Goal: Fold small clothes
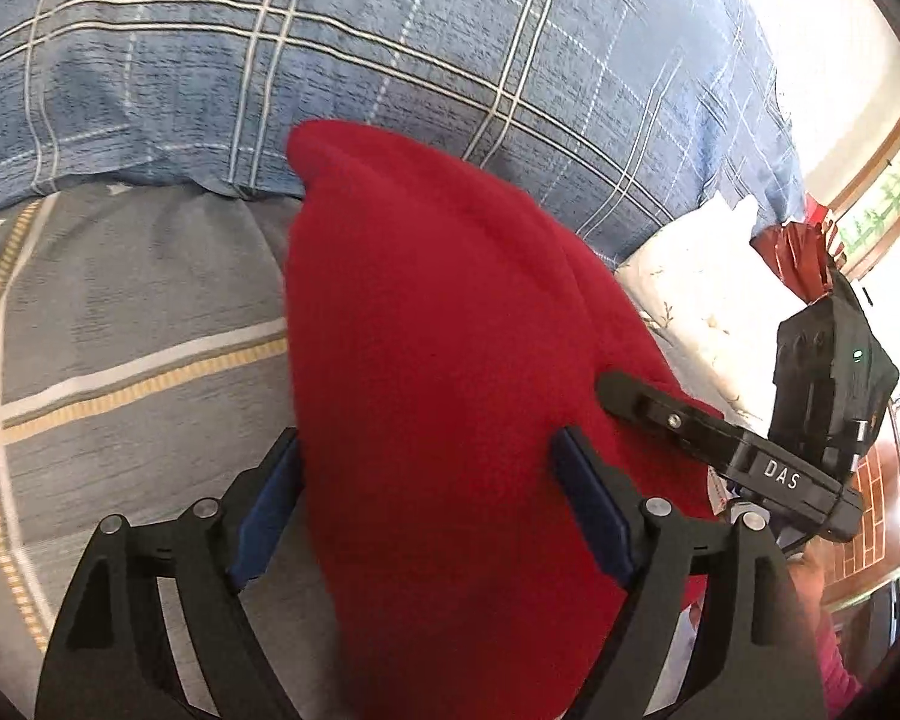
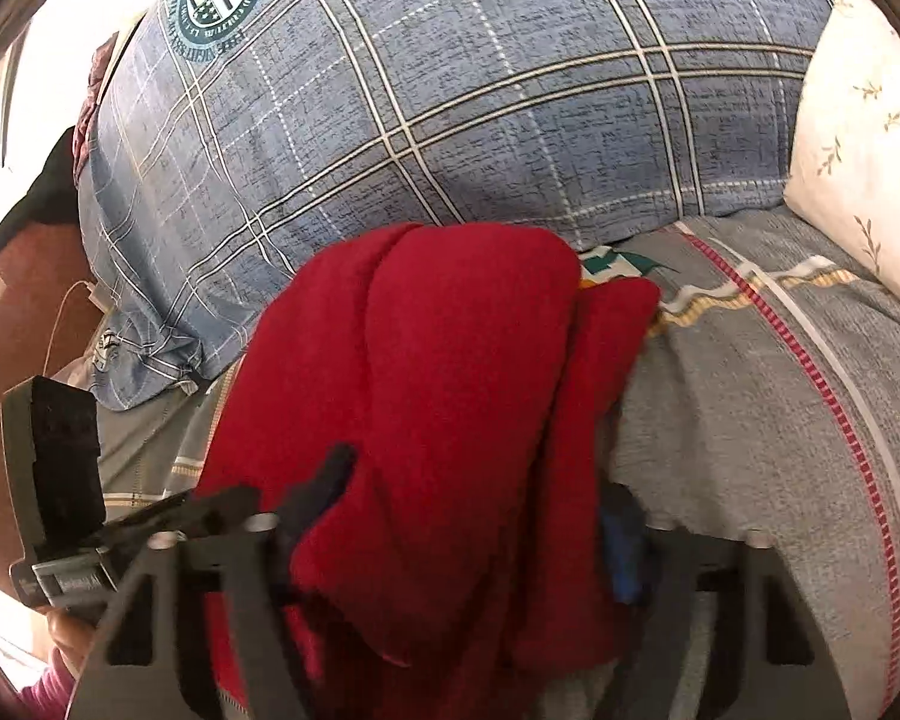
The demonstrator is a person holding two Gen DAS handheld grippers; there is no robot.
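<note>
Red fleece garment (image 1: 438, 360) folded on the grey bed (image 1: 120, 312).
It lies between the wide-spread left gripper (image 1: 432, 492) fingers, unpinched; the right gripper (image 2: 450, 540) straddles it, its grip unclear.

We found open grey bedsheet (image 1: 126, 312) at nine o'clock; the blue plaid pillow (image 1: 390, 60) blocked twelve, the white pillow (image 1: 690, 288) blocked two.

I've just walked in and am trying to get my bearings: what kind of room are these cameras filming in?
Most likely a bedroom, on a bed: a grey striped bedsheet, a big blue plaid pillow and a white floral pillow surround the red fleece garment being folded.
</note>
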